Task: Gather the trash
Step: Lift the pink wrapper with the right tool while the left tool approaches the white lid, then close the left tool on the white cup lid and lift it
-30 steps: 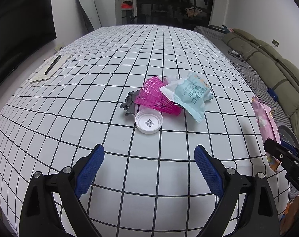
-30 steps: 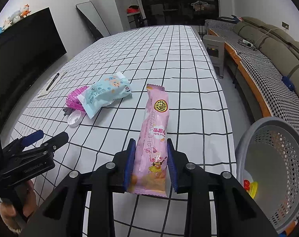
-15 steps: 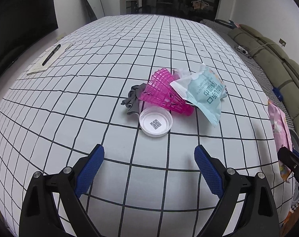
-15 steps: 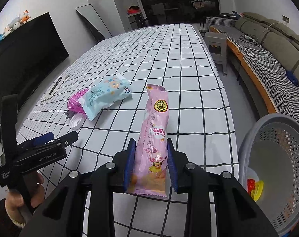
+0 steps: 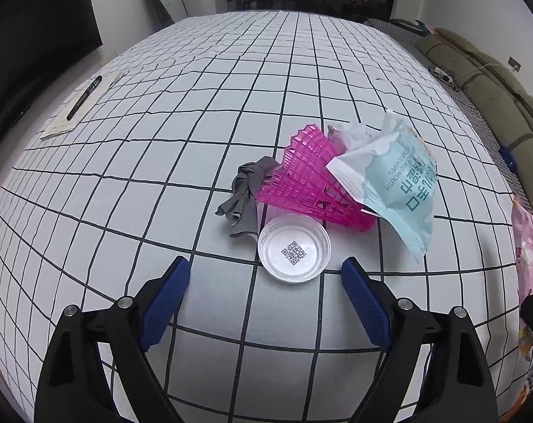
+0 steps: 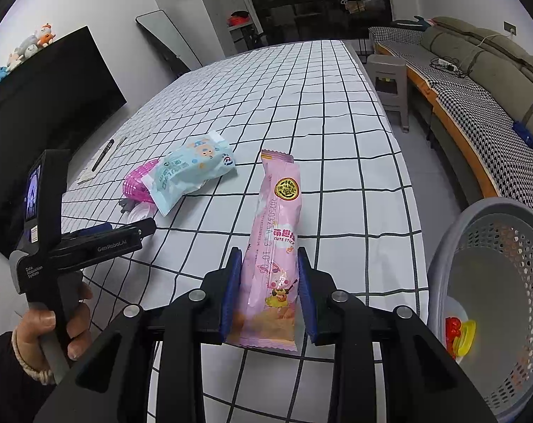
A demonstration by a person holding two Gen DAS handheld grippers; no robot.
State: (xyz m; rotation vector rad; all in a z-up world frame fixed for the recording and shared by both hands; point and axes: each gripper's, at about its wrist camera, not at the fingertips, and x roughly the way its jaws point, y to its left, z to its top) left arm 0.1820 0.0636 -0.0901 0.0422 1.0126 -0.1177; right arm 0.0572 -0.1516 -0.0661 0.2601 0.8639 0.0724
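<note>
My right gripper (image 6: 268, 283) is shut on a long pink snack packet (image 6: 275, 243), held above the checked table near its right edge. My left gripper (image 5: 266, 282) is open and empty, just short of a round white plastic lid (image 5: 294, 247) with a QR code. Behind the lid lie a pink mesh cone (image 5: 308, 183), a grey rag (image 5: 247, 190) and a pale blue wipes packet (image 5: 400, 190). The same pile shows in the right wrist view, with the blue packet (image 6: 190, 172) on top. The grey trash basket (image 6: 495, 303) stands to the right of the table.
A pen on a notepad (image 5: 79, 105) lies at the table's far left. The basket holds red and yellow pieces (image 6: 458, 333). A sofa (image 6: 495, 81) and a grey stool (image 6: 389, 81) stand to the right. A black TV (image 6: 55, 98) is on the left wall.
My left gripper has moved forward toward the lid and the pile, still open. My right gripper keeps its hold on the pink packet and has barely moved.
</note>
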